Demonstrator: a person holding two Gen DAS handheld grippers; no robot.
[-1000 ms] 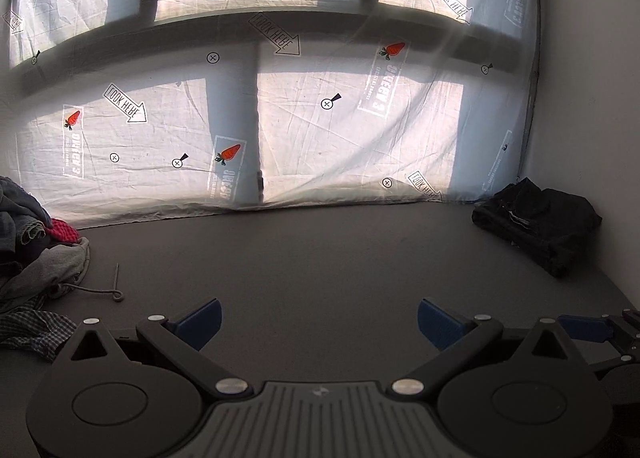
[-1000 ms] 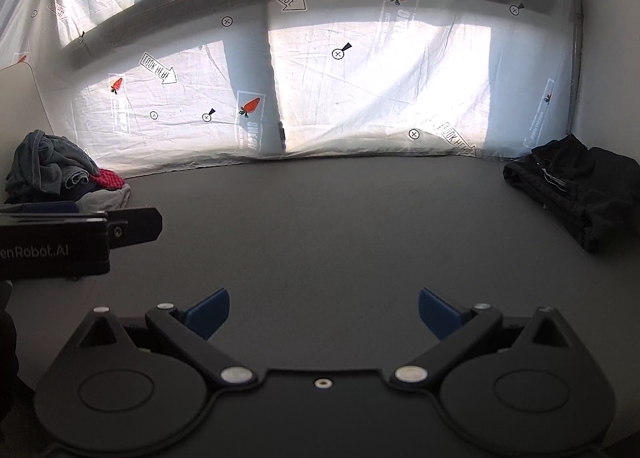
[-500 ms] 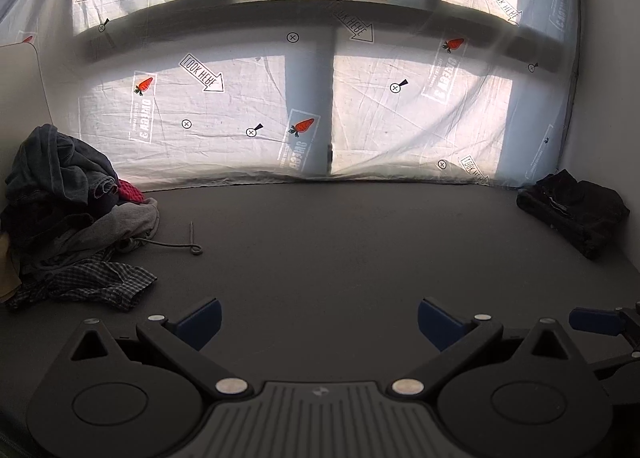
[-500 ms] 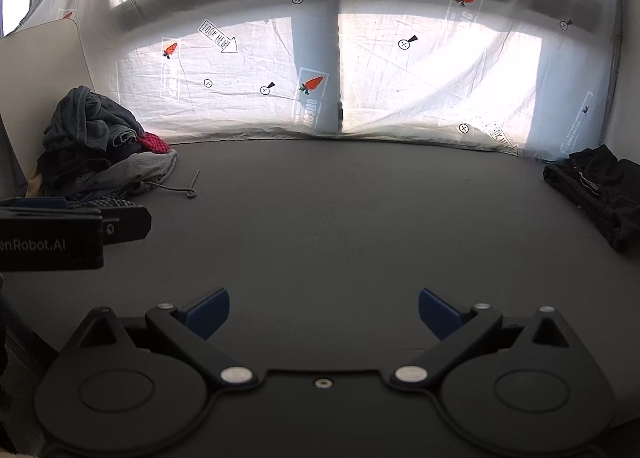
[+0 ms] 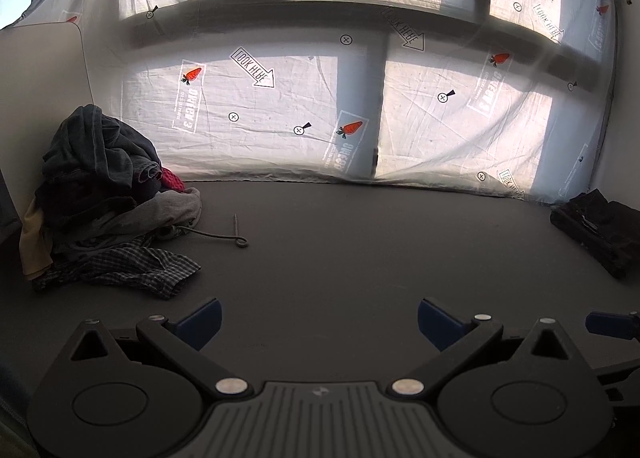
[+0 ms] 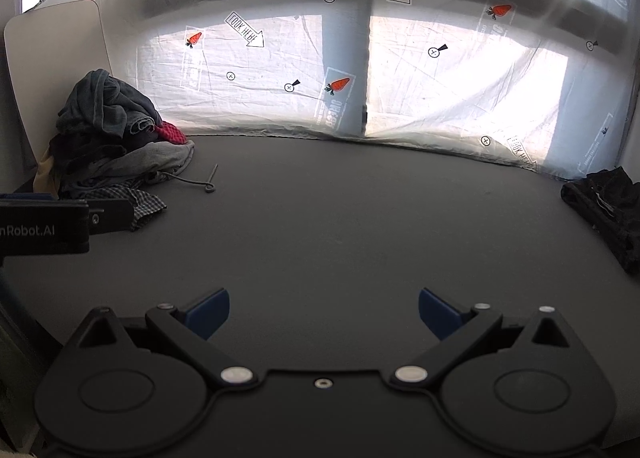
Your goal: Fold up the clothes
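A pile of unfolded clothes [image 5: 100, 194] lies at the far left of the dark grey table [image 5: 340, 250], with a checked shirt [image 5: 128, 264] at its front and a cord trailing right. It also shows in the right wrist view [image 6: 108, 138]. A folded black garment [image 5: 600, 226] lies at the far right, also in the right wrist view [image 6: 608, 206]. My left gripper [image 5: 319, 318] is open and empty above the table's near part. My right gripper [image 6: 324, 312] is open and empty beside it. The left gripper's body [image 6: 48, 226] shows at the left of the right wrist view.
A white printed sheet [image 5: 320, 98] hangs along the back of the table. A white board [image 5: 40, 98] stands behind the pile at the left. A white wall [image 5: 624, 118] closes the right side.
Both views have swung left: the clothes pile has come further into view and nearer the middle, and the black garment has slid toward the right edge. Both grippers stay open.
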